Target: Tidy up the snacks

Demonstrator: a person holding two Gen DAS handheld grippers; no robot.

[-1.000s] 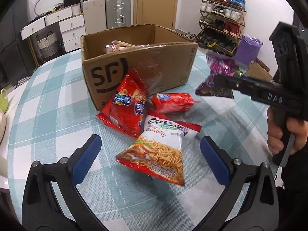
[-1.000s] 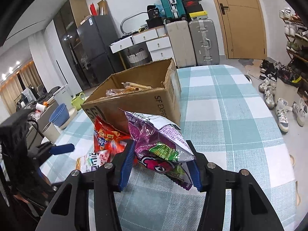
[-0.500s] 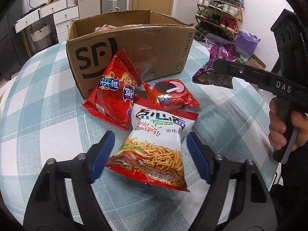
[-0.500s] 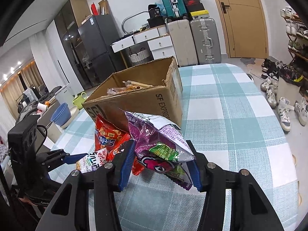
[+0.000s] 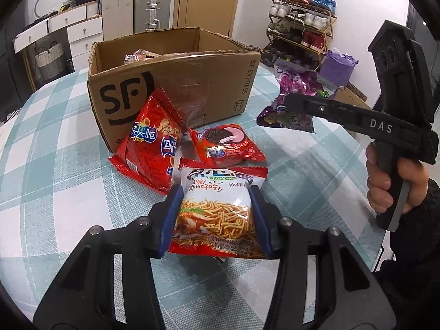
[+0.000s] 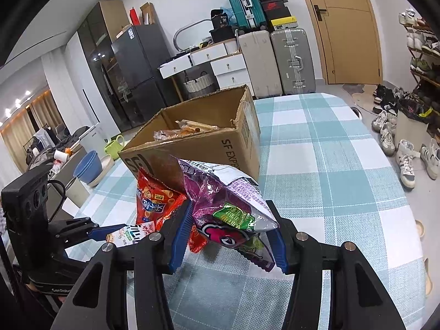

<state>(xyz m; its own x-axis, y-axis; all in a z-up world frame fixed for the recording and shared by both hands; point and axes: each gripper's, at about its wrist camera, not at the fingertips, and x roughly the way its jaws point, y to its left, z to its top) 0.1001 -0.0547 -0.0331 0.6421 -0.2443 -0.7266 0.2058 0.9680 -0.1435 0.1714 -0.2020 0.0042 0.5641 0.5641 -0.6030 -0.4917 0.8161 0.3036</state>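
My left gripper (image 5: pixel 216 216) is closing on a noodle-snack bag (image 5: pixel 217 206) lying on the checked tablecloth; its blue pads press both sides of the bag. Behind the bag lie a red crisp bag (image 5: pixel 150 143) and a red cookie pack (image 5: pixel 225 144), both in front of the open cardboard box (image 5: pixel 176 82). My right gripper (image 6: pixel 229 231) is shut on a purple snack bag (image 6: pixel 228 203) and holds it above the table beside the box (image 6: pixel 209 140). The same purple bag (image 5: pixel 291 101) shows at the right of the left wrist view. Several wrapped snacks (image 6: pixel 181 130) lie inside the box.
The table (image 6: pixel 330 165) carries a teal and white checked cloth. A hand (image 5: pixel 390 187) grips the right tool's handle. Suitcases (image 6: pixel 275 60), drawers and a door stand behind; a shoe rack (image 5: pixel 299 35) and loose shoes are at the right. Bowls (image 6: pixel 88 165) sit at the left.
My left gripper moved in over the noodle-snack bag and its wide-open jaws came together onto the bag's sides. The right gripper kept still with the purple bag.
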